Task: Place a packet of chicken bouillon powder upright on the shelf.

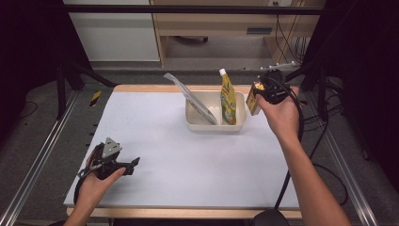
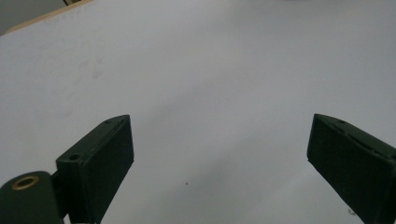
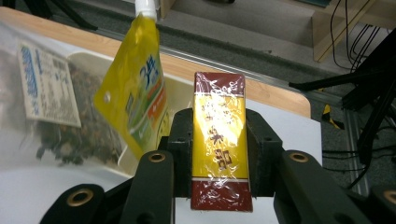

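Note:
My right gripper (image 1: 256,96) (image 3: 219,140) is shut on a yellow and dark-red wrapped box (image 3: 219,144) (image 1: 253,99), held in the air just right of the white tub (image 1: 195,124). Its two pads press the box's long sides. In the tub stands a yellow spouted pouch (image 1: 228,100) (image 3: 135,88), and a clear bag of dried leaves (image 1: 194,100) (image 3: 46,107) leans at the tub's left. My left gripper (image 1: 134,165) (image 2: 219,163) rests low near the front left of the white table (image 1: 155,141), jaws wide open with nothing between them.
The tub (image 3: 175,93) stands at the back of the table near the wooden far edge (image 1: 141,88). Black frame posts (image 1: 61,80) rise at the back left and right. Cables (image 1: 294,155) trail along the right side.

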